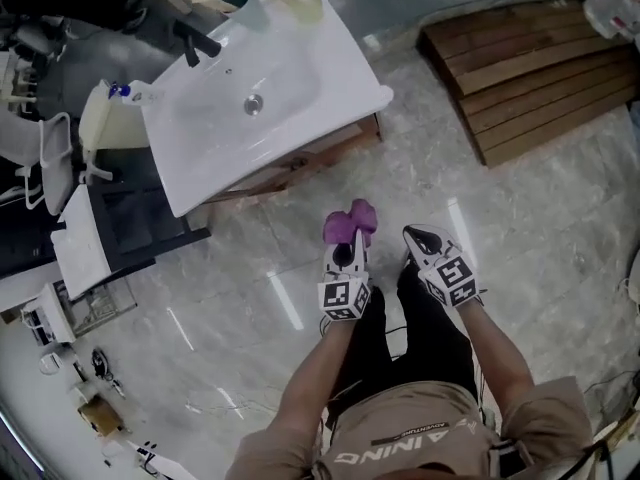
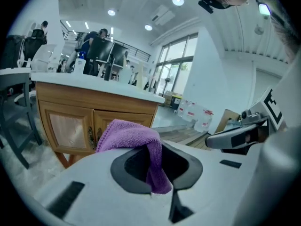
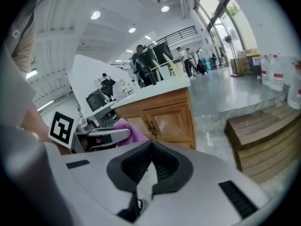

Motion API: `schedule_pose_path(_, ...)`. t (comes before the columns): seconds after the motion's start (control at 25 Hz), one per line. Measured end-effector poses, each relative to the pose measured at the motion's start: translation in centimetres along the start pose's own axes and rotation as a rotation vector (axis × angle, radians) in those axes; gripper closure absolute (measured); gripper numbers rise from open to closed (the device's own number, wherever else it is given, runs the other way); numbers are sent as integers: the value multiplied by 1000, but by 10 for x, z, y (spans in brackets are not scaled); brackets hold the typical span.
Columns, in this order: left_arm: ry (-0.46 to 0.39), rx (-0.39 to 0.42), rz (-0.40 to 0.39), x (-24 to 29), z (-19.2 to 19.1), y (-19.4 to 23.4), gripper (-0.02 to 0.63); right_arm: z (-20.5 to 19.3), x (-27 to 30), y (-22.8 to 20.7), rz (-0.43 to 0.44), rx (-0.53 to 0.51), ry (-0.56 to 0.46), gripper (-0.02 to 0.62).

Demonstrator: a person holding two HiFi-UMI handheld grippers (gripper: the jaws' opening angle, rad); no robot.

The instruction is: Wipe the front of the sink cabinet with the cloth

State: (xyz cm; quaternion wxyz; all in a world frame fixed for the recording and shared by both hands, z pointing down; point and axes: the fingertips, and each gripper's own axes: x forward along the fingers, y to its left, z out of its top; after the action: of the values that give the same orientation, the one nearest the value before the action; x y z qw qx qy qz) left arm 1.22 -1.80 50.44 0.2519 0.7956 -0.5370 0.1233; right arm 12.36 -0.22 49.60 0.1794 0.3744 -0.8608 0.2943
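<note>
The cloth (image 2: 129,133), purple, is clamped in the left gripper's (image 1: 348,240) fingers and drapes over them. The right gripper's (image 1: 421,236) fingers are together and empty. Only the gripper views show the sink cabinet's (image 2: 94,121) wooden doors, ahead of the fingers. The head view shows "AINING" on the person's shirt (image 1: 400,438).

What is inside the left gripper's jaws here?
A purple cloth, pinched by the left gripper, its bunched end sticking out past the jaws. How far it runs down between them is covered.

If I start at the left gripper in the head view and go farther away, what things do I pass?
First the left gripper → purple cloth → wooden cabinet → white sink → black tap.
</note>
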Motion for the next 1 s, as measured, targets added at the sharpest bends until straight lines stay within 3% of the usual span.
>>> schedule_pose_path(0.24, -34, 75, 2, -74, 50, 11, 568, 38, -25, 73, 69, -113, 0, 584)
schedule_pose_path(0.52, -101, 10, 71, -145, 118, 22, 568, 93, -52, 142, 99, -189, -55, 584)
schedule_pose_path(0.72, -94, 32, 14, -176, 155, 9, 568, 127, -78, 177, 118, -234, -85, 584)
schedule_pose_path(1.0, -135, 109, -79, -221, 203, -6, 568, 167, -105, 218, 107, -217, -157, 584)
